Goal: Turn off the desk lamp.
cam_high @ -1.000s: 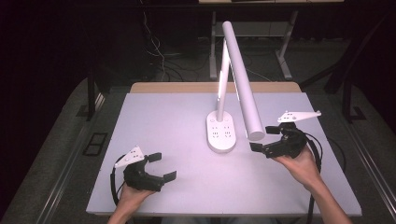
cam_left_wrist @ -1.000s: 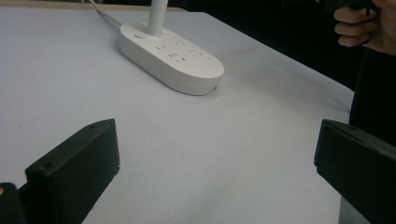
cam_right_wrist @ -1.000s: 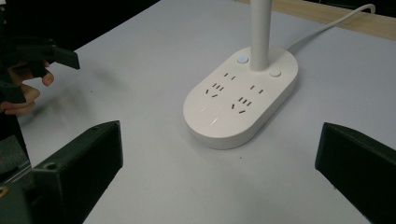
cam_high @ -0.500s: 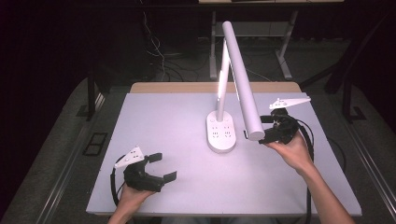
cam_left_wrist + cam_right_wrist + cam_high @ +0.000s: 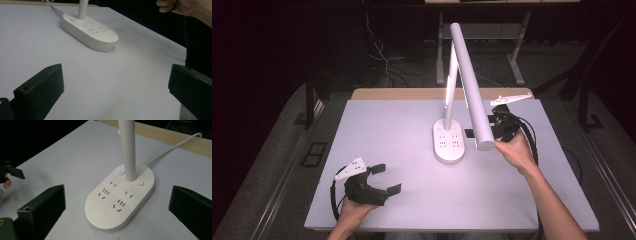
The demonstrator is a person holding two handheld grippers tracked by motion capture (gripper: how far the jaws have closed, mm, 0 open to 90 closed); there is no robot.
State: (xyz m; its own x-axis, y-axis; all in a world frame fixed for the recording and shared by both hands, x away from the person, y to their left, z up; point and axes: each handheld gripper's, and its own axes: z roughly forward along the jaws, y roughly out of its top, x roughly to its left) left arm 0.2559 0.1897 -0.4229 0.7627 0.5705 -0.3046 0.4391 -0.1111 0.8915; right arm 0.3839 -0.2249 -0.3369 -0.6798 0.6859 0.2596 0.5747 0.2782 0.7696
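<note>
Seen from above, left to right, with the lamp base as landmark.

Far to the near-left of the base, well apart from it: left gripper, held low over the white counter in the person's left hand. Fingers spread wide, pinching nothing; bare counter between them in the left gripper view, with the base farther off at upper middle.

At the middle of the counter: the base itself, a white oval with socket slots on top, flat on the surface. Small blue light lit just beside the foot of the stem, a round white button on the stem's other side. White cord leading away from the back of the base toward the wooden far edge. Rising from the base: upright stem, then the long white lamp head, slanting forward and down, its free end above the counter just right of the base.

Right of the base, near the head's lower end: right gripper in the right hand. Fingers parted wide, gripping nothing, aimed at the base from close by in the right gripper view.
</note>
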